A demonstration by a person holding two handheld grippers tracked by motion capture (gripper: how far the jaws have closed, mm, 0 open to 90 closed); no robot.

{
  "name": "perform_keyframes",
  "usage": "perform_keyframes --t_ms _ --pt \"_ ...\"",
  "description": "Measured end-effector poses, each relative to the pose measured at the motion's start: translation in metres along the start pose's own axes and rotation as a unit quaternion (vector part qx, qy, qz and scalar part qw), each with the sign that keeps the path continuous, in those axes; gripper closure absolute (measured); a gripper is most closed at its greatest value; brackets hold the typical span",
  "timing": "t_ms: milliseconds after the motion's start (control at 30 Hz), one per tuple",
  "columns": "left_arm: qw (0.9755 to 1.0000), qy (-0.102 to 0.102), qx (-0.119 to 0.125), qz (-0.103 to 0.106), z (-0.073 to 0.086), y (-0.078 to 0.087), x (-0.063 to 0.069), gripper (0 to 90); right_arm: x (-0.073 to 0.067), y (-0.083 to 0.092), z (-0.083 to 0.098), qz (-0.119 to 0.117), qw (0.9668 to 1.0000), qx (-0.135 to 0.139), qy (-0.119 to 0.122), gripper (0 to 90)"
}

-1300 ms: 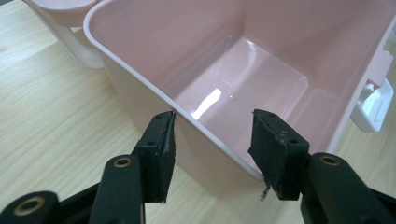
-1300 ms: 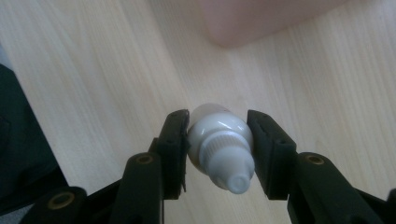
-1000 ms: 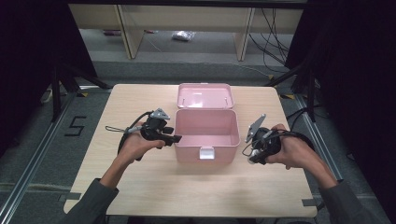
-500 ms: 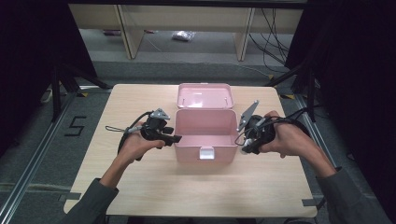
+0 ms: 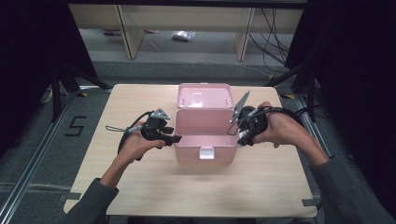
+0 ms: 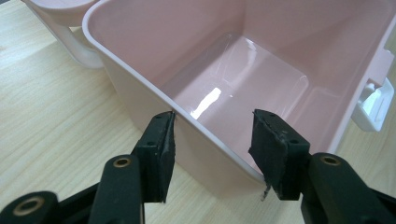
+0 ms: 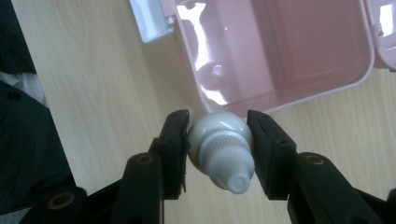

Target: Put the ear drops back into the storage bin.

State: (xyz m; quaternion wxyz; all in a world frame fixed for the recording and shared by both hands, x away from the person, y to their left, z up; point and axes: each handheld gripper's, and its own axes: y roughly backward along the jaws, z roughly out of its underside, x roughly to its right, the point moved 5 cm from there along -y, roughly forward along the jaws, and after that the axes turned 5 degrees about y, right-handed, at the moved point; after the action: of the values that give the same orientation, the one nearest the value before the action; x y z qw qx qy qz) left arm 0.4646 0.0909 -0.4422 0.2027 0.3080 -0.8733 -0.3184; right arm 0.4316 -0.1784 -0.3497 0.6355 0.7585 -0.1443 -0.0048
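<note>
High view. One wooden counter (image 5: 140, 186). One pink box (image 5: 204, 135), open, standing at the middle of the counter; its one lid (image 5: 204, 95) is thrown back on the far side, and one white latch (image 5: 206, 153) hangs on the near wall. Two hands, each with one claw. The left claw (image 5: 173, 138) sits at the box's left wall, near corner. The right claw (image 5: 242, 135) is at the box's right wall; one flat grey tube tail (image 5: 241, 105) rises from it, slanting up and away. Two dark sleeves come in from the near edge.

Left gripper view. Two black jaws, spread, straddling the rim of the pink box (image 6: 140, 70): one jaw outside the wall, the other over the interior. The outer pad appears to reach the rim; the inner pad stands clear, so nothing is pinched. Box interior bare and glossy. One white latch (image 6: 373, 105) at the far right; part of the lid (image 6: 60, 9) at top left. Counter (image 6: 46, 116) alongside.

Right gripper view. Two black jaws pinching one white tube (image 7: 222, 140) by its shoulder, both pads pressed on it; its one ribbed screw cap (image 7: 231, 168) points toward the camera. The tube is held above the counter (image 7: 102, 84), just outside the corner of the pink box (image 7: 280, 56). One white latch (image 7: 149, 21) at top. Dark clothing (image 7: 28, 140) at the left edge.
</note>
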Motion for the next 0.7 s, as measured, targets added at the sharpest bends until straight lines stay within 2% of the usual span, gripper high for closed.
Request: perform_keyframes --t_ms 100,133,233,367,400,567,667,700 --pt "1.0000 0.000 -0.001 0.000 0.000 0.000 0.000 49.0 0.006 -0.001 -0.005 -0.004 0.9999 0.003 0.009 60.4" --pt "1.0000 0.000 -0.001 0.000 0.000 0.000 0.000 49.0 0.008 -0.004 -0.008 -0.009 0.9999 0.002 -0.007 60.5" --pt "1.0000 0.000 -0.001 0.000 0.000 0.000 0.000 49.0 0.011 -0.007 -0.011 -0.009 1.0000 -0.001 -0.002 60.4" --pt "1.0000 0.000 0.000 0.000 0.000 0.000 0.000 49.0 0.016 -0.013 -0.018 -0.008 0.9999 -0.004 -0.007 60.5" --pt "1.0000 -0.001 -0.001 -0.001 0.000 0.000 0.000 49.0 0.019 -0.016 -0.021 -0.008 0.9999 -0.007 0.001 60.4" --pt "1.0000 -0.002 -0.004 -0.006 0.000 0.000 0.000 49.0 0.023 -0.025 -0.026 -0.007 0.9999 -0.011 0.001 60.4" --pt "1.0000 -0.003 -0.004 -0.006 0.000 0.000 0.000 48.9 0.025 -0.031 -0.029 -0.008 0.9997 -0.019 -0.011 60.4" --pt "1.0000 -0.003 -0.004 -0.006 0.000 0.000 0.000 48.9 0.027 -0.033 -0.030 -0.009 0.9997 -0.020 -0.006 60.5"
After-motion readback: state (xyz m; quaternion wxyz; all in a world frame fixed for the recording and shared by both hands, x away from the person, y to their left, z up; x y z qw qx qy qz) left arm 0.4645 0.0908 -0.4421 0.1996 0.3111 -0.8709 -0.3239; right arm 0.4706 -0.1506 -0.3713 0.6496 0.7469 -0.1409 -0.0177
